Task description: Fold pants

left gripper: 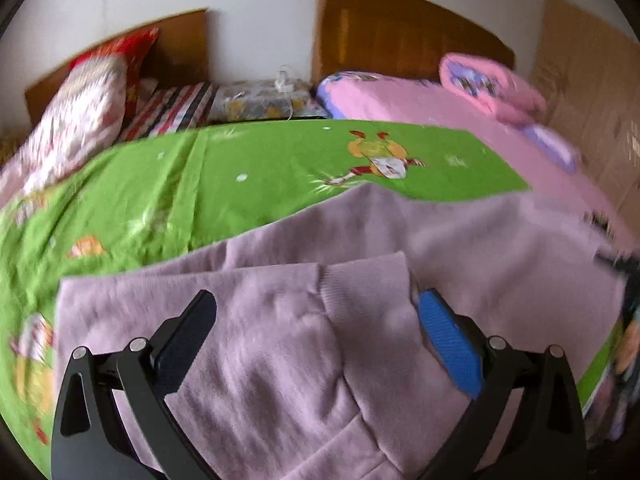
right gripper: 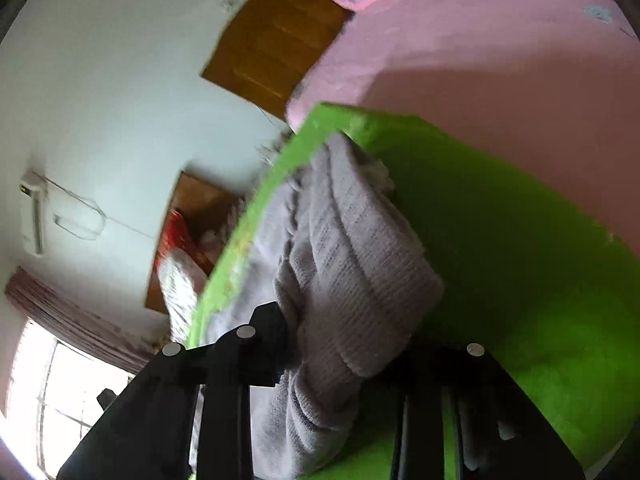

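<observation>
Lilac knit pants point(left gripper: 280, 320) lie folded over on a green cartoon sheet point(left gripper: 240, 168). My left gripper point(left gripper: 316, 312) is open just above them, with its jaws wide apart on either side of a ribbed cuff point(left gripper: 360, 280). In the tilted right wrist view my right gripper point(right gripper: 348, 344) is shut on the ribbed end of the pants point(right gripper: 352, 256), which bunch up between its black fingers point(right gripper: 268, 320). The green sheet point(right gripper: 500, 240) lies behind them.
A pink bed point(left gripper: 420, 108) with a rolled pink blanket point(left gripper: 488, 84) stands at the back right. A patterned pillow point(left gripper: 80, 120) and a striped cloth point(left gripper: 172, 108) lie at the back left. Wooden headboards point(left gripper: 400, 32) and a cardboard sheet point(left gripper: 592, 92) line the wall.
</observation>
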`<state>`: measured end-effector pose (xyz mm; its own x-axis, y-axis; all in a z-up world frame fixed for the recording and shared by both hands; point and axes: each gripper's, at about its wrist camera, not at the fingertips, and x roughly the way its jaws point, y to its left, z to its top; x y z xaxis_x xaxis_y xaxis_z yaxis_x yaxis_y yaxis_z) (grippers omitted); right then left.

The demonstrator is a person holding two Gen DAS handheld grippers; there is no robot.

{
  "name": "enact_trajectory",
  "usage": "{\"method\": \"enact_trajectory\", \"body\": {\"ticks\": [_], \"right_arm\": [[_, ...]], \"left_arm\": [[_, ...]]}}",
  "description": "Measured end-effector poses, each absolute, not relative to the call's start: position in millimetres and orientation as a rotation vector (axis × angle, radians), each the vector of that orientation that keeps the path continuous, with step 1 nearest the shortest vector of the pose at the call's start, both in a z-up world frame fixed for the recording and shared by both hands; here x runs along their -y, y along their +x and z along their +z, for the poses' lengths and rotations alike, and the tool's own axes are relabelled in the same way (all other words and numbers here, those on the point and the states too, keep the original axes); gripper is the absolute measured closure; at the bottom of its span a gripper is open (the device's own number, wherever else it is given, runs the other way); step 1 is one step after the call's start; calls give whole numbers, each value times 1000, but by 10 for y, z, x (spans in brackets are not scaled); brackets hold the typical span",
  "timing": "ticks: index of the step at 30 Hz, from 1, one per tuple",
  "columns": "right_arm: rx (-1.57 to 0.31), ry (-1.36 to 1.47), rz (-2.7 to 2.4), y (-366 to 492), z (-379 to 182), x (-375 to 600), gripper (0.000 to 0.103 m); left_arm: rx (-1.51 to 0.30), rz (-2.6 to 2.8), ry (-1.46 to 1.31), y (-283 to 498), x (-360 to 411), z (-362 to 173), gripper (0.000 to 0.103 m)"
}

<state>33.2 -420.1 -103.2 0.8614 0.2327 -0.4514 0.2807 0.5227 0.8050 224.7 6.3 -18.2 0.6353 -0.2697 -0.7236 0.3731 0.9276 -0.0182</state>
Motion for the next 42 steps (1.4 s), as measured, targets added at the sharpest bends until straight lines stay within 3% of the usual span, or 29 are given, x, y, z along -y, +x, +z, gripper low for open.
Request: {"method": "enact_trajectory", "body": {"ticks": [4, 7, 16, 27, 33, 36, 38, 42], "right_arm": [[-517, 1023, -33, 297, -943, 4194, 74], [-498, 1061, -33, 316, -963, 4199, 74], [-474, 1016, -39, 357, -717, 4085, 74], [-452, 832, -13, 572, -161, 3624, 74], [-428, 450, 251, 1013, 599, 2267, 74], [-457, 200, 395, 1179, 675, 1346, 74], [-526, -44, 476, 1257, 470, 569, 74], [-720, -475, 591, 1265, -482, -529, 74]], "left_arm": [[-897, -368, 285, 2266, 156, -580, 1], [-927, -399, 181, 2384, 24, -571, 1], [-911, -392, 203, 2348, 46, -589, 1], [-772, -432, 50, 2118, -307, -199, 2], [-643, -308, -183, 1826, -1368, 152, 2], [-614, -183, -303, 1662, -2019, 175, 2], [-602, -94, -374, 1514, -2433, 146, 2], [-616, 0, -466, 1292, -2886, 29, 2]]}}
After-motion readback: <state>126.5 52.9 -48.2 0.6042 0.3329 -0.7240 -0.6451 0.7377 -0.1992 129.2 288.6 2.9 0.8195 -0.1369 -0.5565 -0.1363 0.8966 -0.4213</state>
